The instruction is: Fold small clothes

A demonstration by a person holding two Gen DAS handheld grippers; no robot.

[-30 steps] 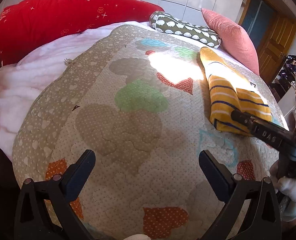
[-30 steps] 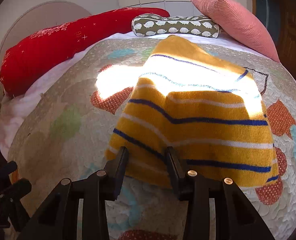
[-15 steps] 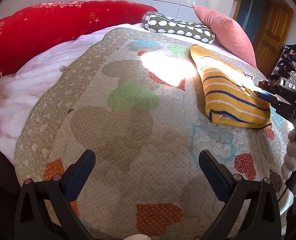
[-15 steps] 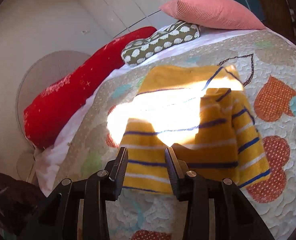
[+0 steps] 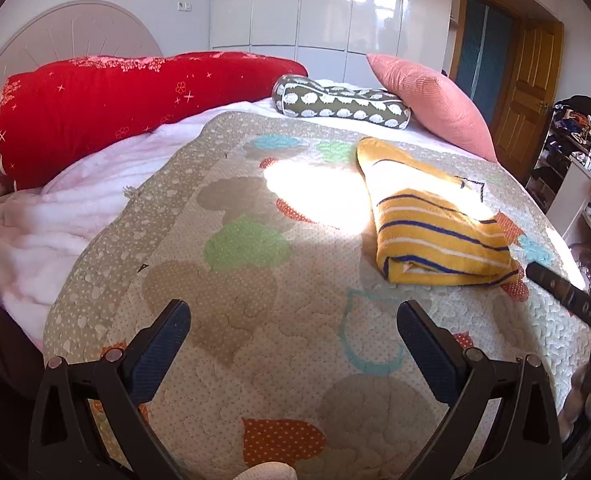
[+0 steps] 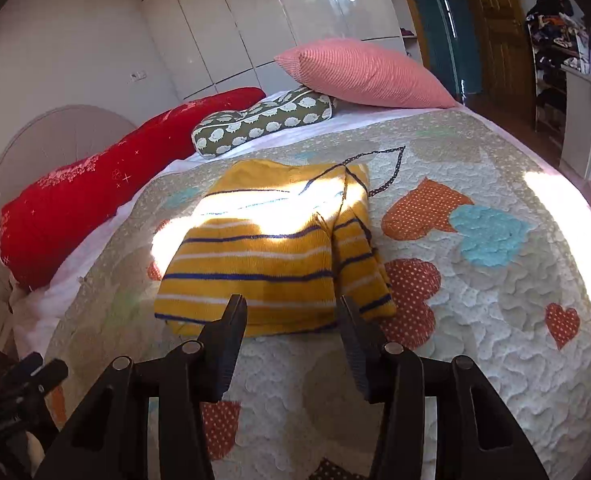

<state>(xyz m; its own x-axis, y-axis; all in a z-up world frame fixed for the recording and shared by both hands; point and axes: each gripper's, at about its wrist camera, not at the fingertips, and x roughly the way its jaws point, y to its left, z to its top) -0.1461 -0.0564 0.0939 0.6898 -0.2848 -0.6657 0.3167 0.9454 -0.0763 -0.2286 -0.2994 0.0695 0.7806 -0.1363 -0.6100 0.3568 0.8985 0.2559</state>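
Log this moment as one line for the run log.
garment: yellow striped sweater folded on quilt | left gripper: open, empty | right gripper: jaws opening, nothing between them

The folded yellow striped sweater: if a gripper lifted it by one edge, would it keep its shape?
Probably not. The yellow striped sweater is soft knit lying in loose layers, so it would likely droop and unfold. It looks light and unlikely to slide easily on the quilt.

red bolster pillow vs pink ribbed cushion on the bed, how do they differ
The long red bolster pillow is deep red with small printed stars and flowers; the pink ribbed cushion is plain salmon corduroy. The bolster is long and tubular, lying flat; the cushion is square-cornered and propped up. Both sit at the bed's head end.
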